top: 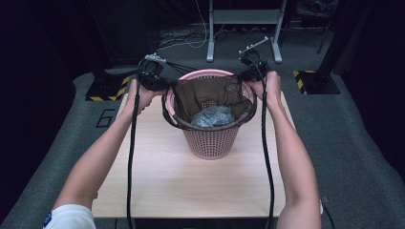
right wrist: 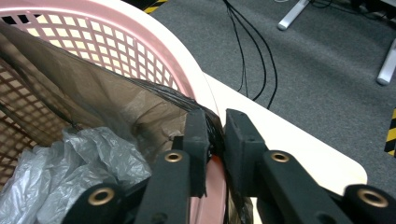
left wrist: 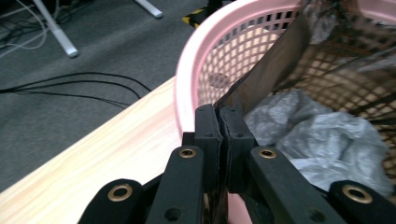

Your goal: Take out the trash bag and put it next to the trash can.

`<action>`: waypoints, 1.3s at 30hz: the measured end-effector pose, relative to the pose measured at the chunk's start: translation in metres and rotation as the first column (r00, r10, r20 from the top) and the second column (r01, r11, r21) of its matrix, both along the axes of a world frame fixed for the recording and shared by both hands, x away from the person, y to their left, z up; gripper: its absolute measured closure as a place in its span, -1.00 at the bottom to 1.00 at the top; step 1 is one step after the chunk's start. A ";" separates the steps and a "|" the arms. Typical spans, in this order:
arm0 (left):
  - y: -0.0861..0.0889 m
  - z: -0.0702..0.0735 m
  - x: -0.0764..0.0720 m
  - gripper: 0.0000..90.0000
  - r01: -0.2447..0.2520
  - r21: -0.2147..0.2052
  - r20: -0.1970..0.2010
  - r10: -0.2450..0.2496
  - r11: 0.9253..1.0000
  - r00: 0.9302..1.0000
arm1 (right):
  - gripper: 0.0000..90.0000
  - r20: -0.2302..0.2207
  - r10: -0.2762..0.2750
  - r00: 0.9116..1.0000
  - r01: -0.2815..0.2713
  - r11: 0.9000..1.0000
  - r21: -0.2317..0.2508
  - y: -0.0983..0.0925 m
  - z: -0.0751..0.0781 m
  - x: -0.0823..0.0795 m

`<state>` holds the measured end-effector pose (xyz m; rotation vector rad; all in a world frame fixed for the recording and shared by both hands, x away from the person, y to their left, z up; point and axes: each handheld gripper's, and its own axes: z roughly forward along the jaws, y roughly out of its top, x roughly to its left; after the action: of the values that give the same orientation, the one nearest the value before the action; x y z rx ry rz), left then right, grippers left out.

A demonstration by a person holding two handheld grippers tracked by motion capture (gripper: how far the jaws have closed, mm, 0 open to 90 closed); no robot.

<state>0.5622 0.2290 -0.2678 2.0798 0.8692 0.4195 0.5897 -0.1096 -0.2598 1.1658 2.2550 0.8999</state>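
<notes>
A pink lattice basket (top: 210, 143) stands at the middle back of the wooden table (top: 191, 186). A dark see-through bag (top: 210, 93) hangs inside it, its mouth stretched across the rim. Crumpled grey plastic (top: 212, 117) lies in the bottom. My left gripper (top: 165, 86) is at the basket's left rim, shut on the bag's edge (left wrist: 271, 70) just inside the pink rim (left wrist: 187, 79); its jaws (left wrist: 219, 116) meet on the film. My right gripper (top: 246, 78) is at the right rim, and its jaws (right wrist: 215, 126) pinch the bunched bag edge (right wrist: 93, 88) over the rim (right wrist: 154, 32).
The table's far edge runs close behind the basket, and its right corner (right wrist: 345, 172) is near my right gripper. On the grey carpet beyond stand a white metal frame (top: 210, 47), loose black cables (left wrist: 70, 86) and yellow-black striped bases (top: 310, 81).
</notes>
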 end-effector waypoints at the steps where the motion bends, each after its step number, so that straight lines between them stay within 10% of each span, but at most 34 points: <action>1: -0.001 0.001 -0.003 0.93 0.004 0.002 0.000 -0.004 1.000 1.000 | 0.80 0.000 0.001 1.000 -0.001 1.000 0.006 0.000 0.001 -0.003; 12: -0.004 0.003 -0.012 0.93 0.032 -0.008 -0.017 -0.032 0.999 0.999 | 0.98 0.005 0.013 1.000 -0.013 1.000 -0.009 -0.005 0.007 -0.034; 22: -0.013 0.007 -0.017 0.88 0.085 -0.035 -0.023 -0.086 0.996 0.996 | 1.00 0.045 0.074 0.996 -0.077 0.995 0.070 -0.012 0.025 -0.077; 39: -0.041 0.009 -0.013 -0.24 0.178 -0.041 -0.047 -0.180 0.983 0.982 | 1.00 0.081 0.181 0.980 -0.192 0.969 0.158 0.035 0.061 -0.076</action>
<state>0.5496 0.1876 -0.2584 2.1210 0.7054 0.2535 0.5141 -0.0743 -0.1986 0.9867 2.3005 1.2008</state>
